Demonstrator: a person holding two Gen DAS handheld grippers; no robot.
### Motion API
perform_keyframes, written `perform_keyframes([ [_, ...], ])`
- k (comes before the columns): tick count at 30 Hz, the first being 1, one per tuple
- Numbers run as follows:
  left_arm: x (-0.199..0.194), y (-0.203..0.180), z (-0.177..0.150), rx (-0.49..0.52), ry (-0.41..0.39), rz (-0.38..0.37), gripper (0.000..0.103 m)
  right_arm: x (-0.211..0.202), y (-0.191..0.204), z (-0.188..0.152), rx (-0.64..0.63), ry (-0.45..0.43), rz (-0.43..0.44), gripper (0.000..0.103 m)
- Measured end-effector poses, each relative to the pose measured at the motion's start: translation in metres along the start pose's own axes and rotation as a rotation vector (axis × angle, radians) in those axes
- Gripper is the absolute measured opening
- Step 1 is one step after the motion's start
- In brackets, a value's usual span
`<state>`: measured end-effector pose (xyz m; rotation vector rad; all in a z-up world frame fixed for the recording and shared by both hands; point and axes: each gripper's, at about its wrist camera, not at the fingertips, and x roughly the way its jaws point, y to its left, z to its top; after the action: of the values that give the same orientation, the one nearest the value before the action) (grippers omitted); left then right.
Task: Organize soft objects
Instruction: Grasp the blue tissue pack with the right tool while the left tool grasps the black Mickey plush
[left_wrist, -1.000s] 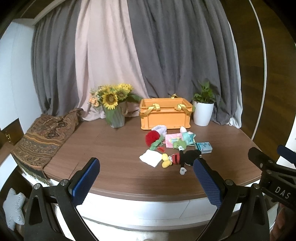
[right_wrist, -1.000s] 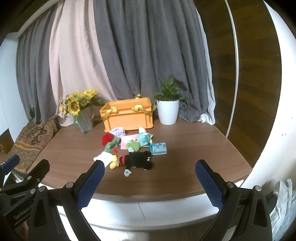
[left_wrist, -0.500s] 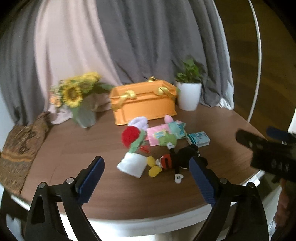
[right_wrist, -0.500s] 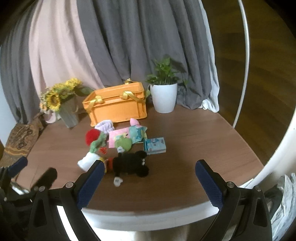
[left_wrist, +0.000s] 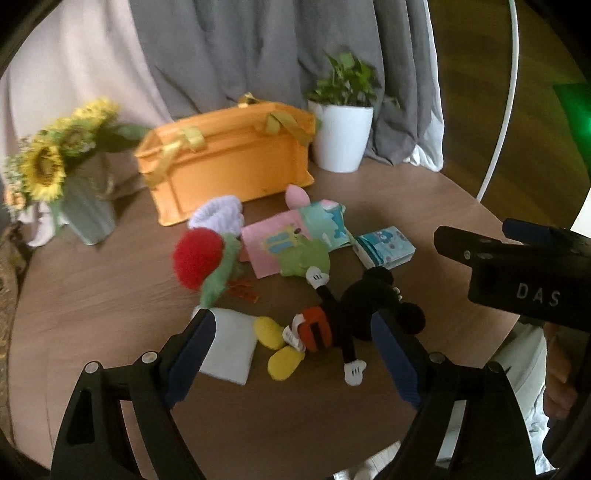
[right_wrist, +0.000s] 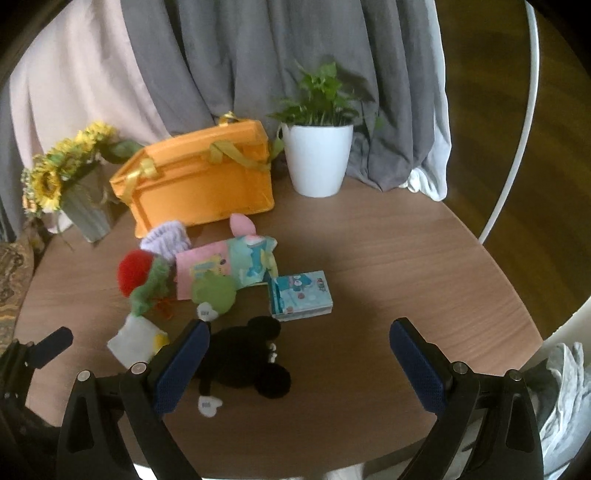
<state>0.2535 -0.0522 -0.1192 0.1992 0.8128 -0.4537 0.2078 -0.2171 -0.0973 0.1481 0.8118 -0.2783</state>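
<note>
Left gripper (left_wrist: 291, 332): jaws spread wide, just been closing a little, nothing pinched; framing the black mouse plush (left_wrist: 354, 314) and the white folded cloth (left_wrist: 231, 345) below, not touching either. Right gripper (right_wrist: 299, 345): jaws spread, empty, hovering over bare tabletop with the mouse plush just inside its left finger.

Round wooden table (right_wrist: 406, 258), carrying everything. Grey and pale pink curtains (right_wrist: 240, 55) behind. Orange storage box (right_wrist: 203, 184) with yellow strap handles at the back of the table, lid shut as far as visible. White pot with green plant (right_wrist: 317, 162) just right of the box. Ribbed vase with sunflowers (left_wrist: 55, 173) left of the box. Patterned fabric (right_wrist: 11, 273) at the far left edge.

Soft items clustered in front of the box, all on the table:
- black mouse plush with red shorts and yellow shoes, lying down, nearest to both tools
- pink and teal cloth book (right_wrist: 229, 262), lying open
- red pompom with green fuzzy stem (left_wrist: 199, 258), left of the book
- green round plush (left_wrist: 304, 258), resting on the book's near edge
- lilac knitted piece (right_wrist: 166, 238), against the box front
- white folded cloth, beside the yellow shoes
- blue printed tissue pack (right_wrist: 301, 295), right of the cluster
- pink ear-shaped bit (left_wrist: 296, 195), at the book's far edge
- small orange scrap (left_wrist: 243, 290) near the stem, too blurred to identify
</note>
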Motion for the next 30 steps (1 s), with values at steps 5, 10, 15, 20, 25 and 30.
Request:
perform_keyframes([
  [5, 0.035, -0.006, 0.006, 0.101, 0.068, -0.051, 0.084, 0.03, -0.004, 0.007, 0.019, 0.035, -0.031, 0.1],
  [10, 0.053, -0.011, 0.003, 0.171, 0.12, -0.078, 0.084, 0.059, -0.006, 0.012, 0.021, 0.075, -0.017, 0.1],
  [15, 0.064, -0.016, -0.001, 0.253, 0.143, -0.056, 0.083, 0.091, -0.001, 0.013, 0.001, 0.124, 0.029, 0.1],
  [20, 0.069, -0.022, -0.003, 0.336, 0.134, -0.047, 0.083, 0.115, 0.008, 0.016, -0.051, 0.146, 0.048, 0.099],
  [25, 0.077, -0.027, -0.004, 0.386, 0.138, -0.068, 0.082, 0.135, 0.015, 0.018, -0.084, 0.173, 0.066, 0.099],
  [30, 0.085, -0.032, -0.004, 0.414, 0.162, -0.107, 0.08, 0.149, 0.016, 0.016, -0.1, 0.203, 0.061, 0.099],
])
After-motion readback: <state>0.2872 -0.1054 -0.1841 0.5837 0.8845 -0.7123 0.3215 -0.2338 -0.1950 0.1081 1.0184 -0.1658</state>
